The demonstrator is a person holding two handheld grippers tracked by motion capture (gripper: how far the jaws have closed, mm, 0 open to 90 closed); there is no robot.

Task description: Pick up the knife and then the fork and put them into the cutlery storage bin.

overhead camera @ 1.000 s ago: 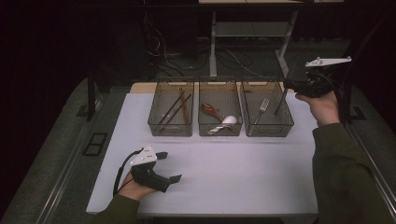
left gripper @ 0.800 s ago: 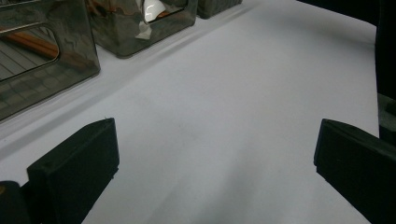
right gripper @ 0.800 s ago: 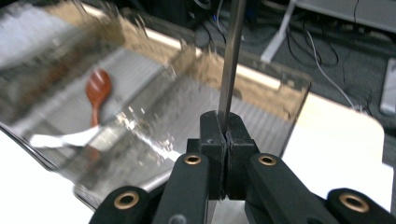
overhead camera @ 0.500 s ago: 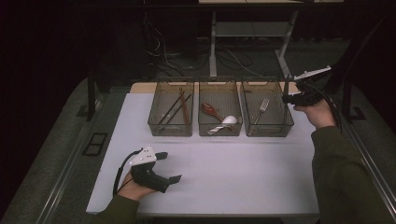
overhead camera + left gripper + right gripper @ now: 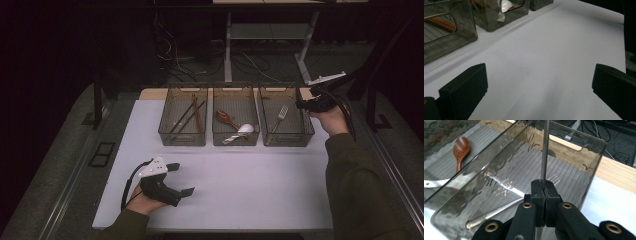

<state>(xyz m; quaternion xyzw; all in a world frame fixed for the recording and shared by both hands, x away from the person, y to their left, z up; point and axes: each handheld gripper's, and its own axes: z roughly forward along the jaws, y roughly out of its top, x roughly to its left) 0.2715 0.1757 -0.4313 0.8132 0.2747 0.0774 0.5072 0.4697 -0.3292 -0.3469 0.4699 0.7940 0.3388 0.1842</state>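
Metal utensil handle (image 5: 544, 152) clamped between closed right gripper (image 5: 545, 187) fingers, over right bin (image 5: 584, 157). Left gripper (image 5: 536, 92) fingers wide apart, empty, on tabletop (image 5: 554, 57).

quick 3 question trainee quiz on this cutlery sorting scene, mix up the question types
1. True or false: the right gripper has its fingers shut on a thin metal utensil handle.
2. Which bin holds the wooden spoon? A) left bin B) middle bin C) right bin
3. Fill in: the left gripper rests on the white table with its fingers ____.

Key
1. True. The handle is pinched above the right bin, where a fork already lies.
2. B. It lies beside a white spoon.
3. Open, with nothing between them.
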